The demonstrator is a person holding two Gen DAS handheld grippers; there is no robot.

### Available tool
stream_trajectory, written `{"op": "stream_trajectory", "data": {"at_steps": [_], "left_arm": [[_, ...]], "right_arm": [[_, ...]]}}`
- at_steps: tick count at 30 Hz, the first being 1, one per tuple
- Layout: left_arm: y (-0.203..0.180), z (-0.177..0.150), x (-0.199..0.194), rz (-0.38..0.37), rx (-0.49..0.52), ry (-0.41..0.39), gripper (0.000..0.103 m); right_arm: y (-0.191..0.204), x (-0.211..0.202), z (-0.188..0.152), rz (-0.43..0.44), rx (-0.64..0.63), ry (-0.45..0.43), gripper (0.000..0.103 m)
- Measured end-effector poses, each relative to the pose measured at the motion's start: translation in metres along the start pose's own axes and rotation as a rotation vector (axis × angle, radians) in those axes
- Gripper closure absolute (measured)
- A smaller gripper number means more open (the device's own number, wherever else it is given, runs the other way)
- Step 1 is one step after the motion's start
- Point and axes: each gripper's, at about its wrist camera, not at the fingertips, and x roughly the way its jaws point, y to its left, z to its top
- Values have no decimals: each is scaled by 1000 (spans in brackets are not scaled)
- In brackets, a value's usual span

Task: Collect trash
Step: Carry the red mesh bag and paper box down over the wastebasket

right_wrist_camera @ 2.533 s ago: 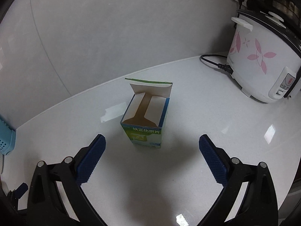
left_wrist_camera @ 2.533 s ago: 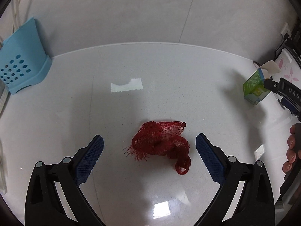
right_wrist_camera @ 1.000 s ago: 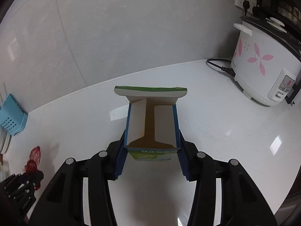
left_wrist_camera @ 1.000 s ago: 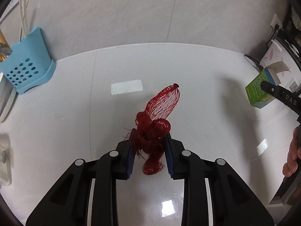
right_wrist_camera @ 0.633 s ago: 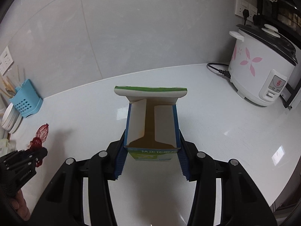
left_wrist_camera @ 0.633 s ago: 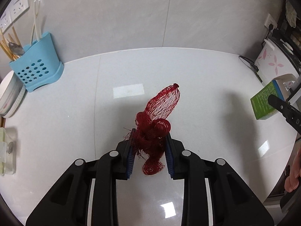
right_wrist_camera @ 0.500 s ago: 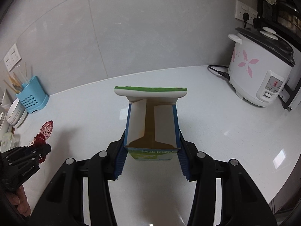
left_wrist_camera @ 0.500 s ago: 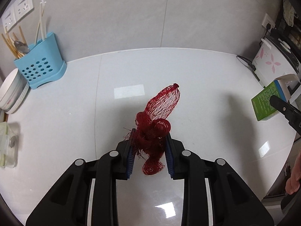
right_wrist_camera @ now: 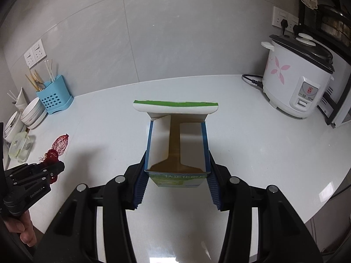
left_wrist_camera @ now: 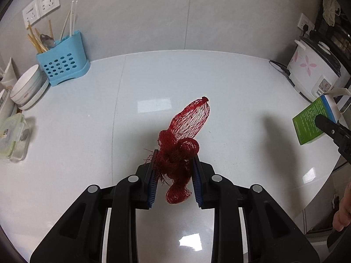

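My left gripper (left_wrist_camera: 174,166) is shut on a crumpled red mesh bag (left_wrist_camera: 182,144) and holds it above the white counter (left_wrist_camera: 87,153). The bag's loose end sticks up and forward. My right gripper (right_wrist_camera: 175,173) is shut on an open green and blue carton (right_wrist_camera: 177,149), its flap folded back, also held above the counter. The carton (left_wrist_camera: 311,125) shows at the right edge of the left wrist view. The mesh bag (right_wrist_camera: 57,146) and left gripper (right_wrist_camera: 52,166) show at the left of the right wrist view.
A blue utensil holder (left_wrist_camera: 63,63) and stacked white bowls (left_wrist_camera: 28,87) stand at the back left, with a clear lidded container (left_wrist_camera: 12,135) nearer. A white rice cooker (right_wrist_camera: 300,85) with its cord (right_wrist_camera: 252,81) stands at the back right. The counter's front edge curves at right.
Both grippers closed, the left on the mesh bag and the right on the carton, then lifted them and drew back from the counter, so more of the kitchen shows.
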Motion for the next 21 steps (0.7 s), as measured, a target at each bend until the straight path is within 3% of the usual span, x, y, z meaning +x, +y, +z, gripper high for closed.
{"op": "stream_trajectory", "data": {"at_steps": [12, 21], "left_arm": [[-19, -46, -30, 5, -4, -11, 77], [-46, -84, -54, -36, -2, -24, 77]], "right_arm": [[-10, -38, -39, 29, -42, -16, 58], [-14, -70, -69, 53, -72, -37, 58]]}}
